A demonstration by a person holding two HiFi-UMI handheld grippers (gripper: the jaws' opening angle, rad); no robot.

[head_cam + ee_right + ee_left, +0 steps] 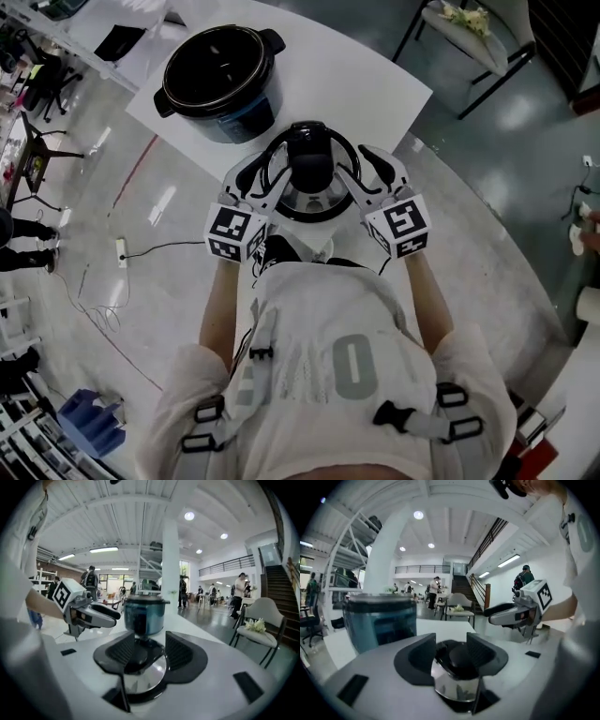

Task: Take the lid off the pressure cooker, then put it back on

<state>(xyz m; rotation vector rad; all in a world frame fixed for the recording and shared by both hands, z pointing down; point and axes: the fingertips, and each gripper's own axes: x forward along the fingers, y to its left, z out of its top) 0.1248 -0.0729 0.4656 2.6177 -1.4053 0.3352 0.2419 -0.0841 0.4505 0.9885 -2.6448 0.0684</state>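
The pressure cooker pot (220,80) stands open at the far side of the white table (375,89), dark inside, with blue-grey walls (379,620) (144,613). Its steel lid (309,195), with a black rim and a black knob, is at the table's near corner, between my two grippers. My left gripper (265,169) takes it from the left; in the left gripper view the lid (457,686) fills the gap of that gripper (451,651). My right gripper (361,167) takes it from the right, and the lid (145,672) sits between its pads (150,648). Both look shut on it.
A chair (469,33) (260,630) with flowers on its seat stands beyond the table to the right. A cable (141,251) runs over the floor at the left. A blue crate (89,422) sits at the lower left. People stand far off in the hall.
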